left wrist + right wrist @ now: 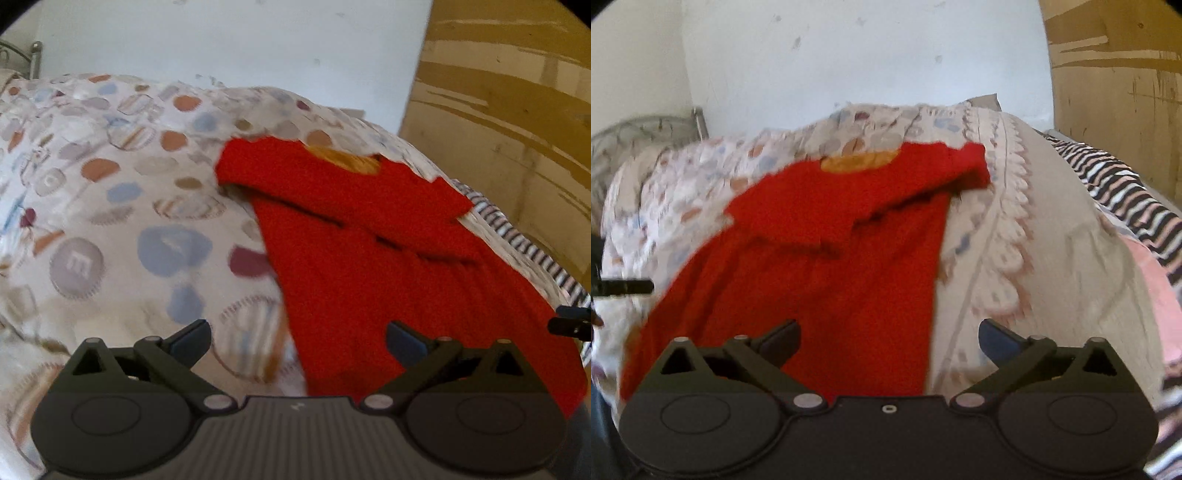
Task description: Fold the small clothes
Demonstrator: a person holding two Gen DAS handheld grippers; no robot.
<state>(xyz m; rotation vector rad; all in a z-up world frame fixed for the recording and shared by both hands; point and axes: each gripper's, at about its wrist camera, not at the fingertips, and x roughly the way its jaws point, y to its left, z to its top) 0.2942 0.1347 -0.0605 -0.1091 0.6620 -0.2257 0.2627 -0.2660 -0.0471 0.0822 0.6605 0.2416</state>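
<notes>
Red garment: spread flat on patterned bedcover, both sleeves folded inward, near the bed's right edge.
Left hand-held gripper: jaws wide apart, holding nothing.
Right hand-held gripper: jaws wide apart, empty, above the garment's right edge.

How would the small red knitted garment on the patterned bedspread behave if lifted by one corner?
The small red knitted garment would probably flop and hang, since it follows the humps of the patterned bedspread. Its folded sleeve would likely fall open. It seems light and unlikely to slide on soft bedding.
</notes>
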